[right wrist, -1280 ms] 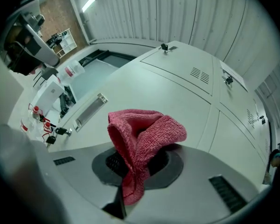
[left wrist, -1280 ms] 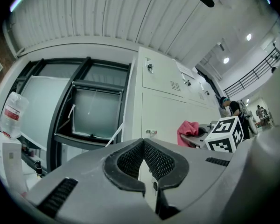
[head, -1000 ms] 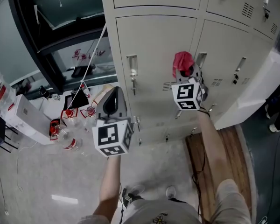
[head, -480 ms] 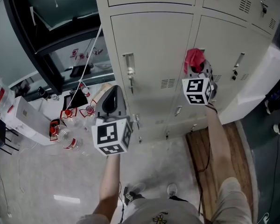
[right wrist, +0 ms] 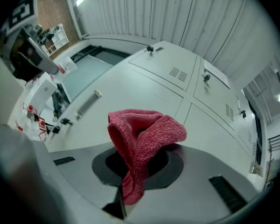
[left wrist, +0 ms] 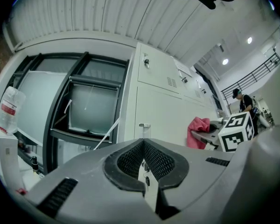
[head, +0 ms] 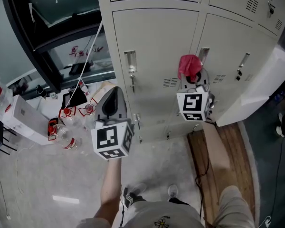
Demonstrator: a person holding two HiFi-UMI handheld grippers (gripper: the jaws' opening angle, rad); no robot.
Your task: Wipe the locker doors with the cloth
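Note:
A red cloth (head: pixel 189 65) (right wrist: pixel 142 141) is bunched between the jaws of my right gripper (head: pixel 194 83) (right wrist: pixel 139 166), which is shut on it. The cloth rests against a pale grey locker door (head: pixel 156 46) near its right edge, beside a vertical handle (head: pixel 203 55). My left gripper (head: pixel 112 103) (left wrist: pixel 144 166) hangs lower and to the left, away from the lockers, jaws shut with nothing between them. The left gripper view also shows the cloth (left wrist: pixel 199 130) and the right gripper's marker cube (left wrist: pixel 236 131) off to its right.
The bank of lockers (head: pixel 237 37) runs off to the right. A dark-framed window (head: pixel 47 37) stands to the left. White boxes (head: pixel 21 118), bottles (head: pixel 66 139) and red-topped items lie on the floor at left. A wooden strip (head: pixel 228 151) lies by the right lockers.
My right gripper with the cloth swung right and up across the door, then came back left and slightly down. The left gripper stayed nearly still.

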